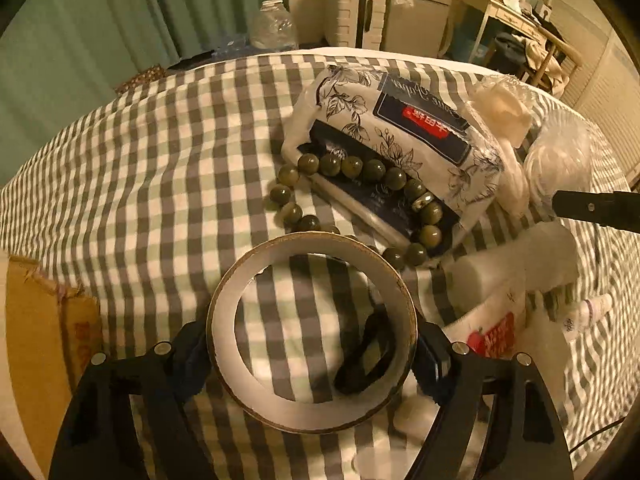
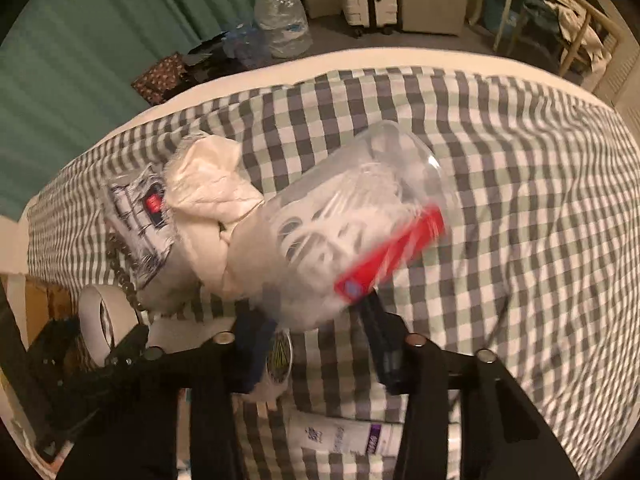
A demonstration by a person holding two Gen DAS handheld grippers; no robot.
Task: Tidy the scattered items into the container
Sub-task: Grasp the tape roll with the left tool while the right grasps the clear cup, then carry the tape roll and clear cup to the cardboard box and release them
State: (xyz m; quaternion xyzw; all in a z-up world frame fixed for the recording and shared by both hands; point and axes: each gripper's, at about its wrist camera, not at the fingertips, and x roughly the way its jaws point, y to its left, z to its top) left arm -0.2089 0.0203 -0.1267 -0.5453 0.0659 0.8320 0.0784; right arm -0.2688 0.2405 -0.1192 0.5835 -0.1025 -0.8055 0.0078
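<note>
Tape roll (image 1: 312, 368) is sitting clenched across its rim between the left gripper (image 1: 314, 354) fingers, lifted for transfer. Beyond the roll, bead bracelet (image 1: 352, 204) is leaning on the tissue pack (image 1: 400, 128). Right gripper (image 2: 316, 332) fingers are pinching a clear plastic bag (image 2: 352, 224); cardboard box (image 1: 44, 340), presumably the container, is lying left of the roll.

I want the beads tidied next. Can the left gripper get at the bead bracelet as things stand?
Probably not yet: the left gripper is shut on the tape roll, though the bead bracelet lies uncovered just beyond.
</note>
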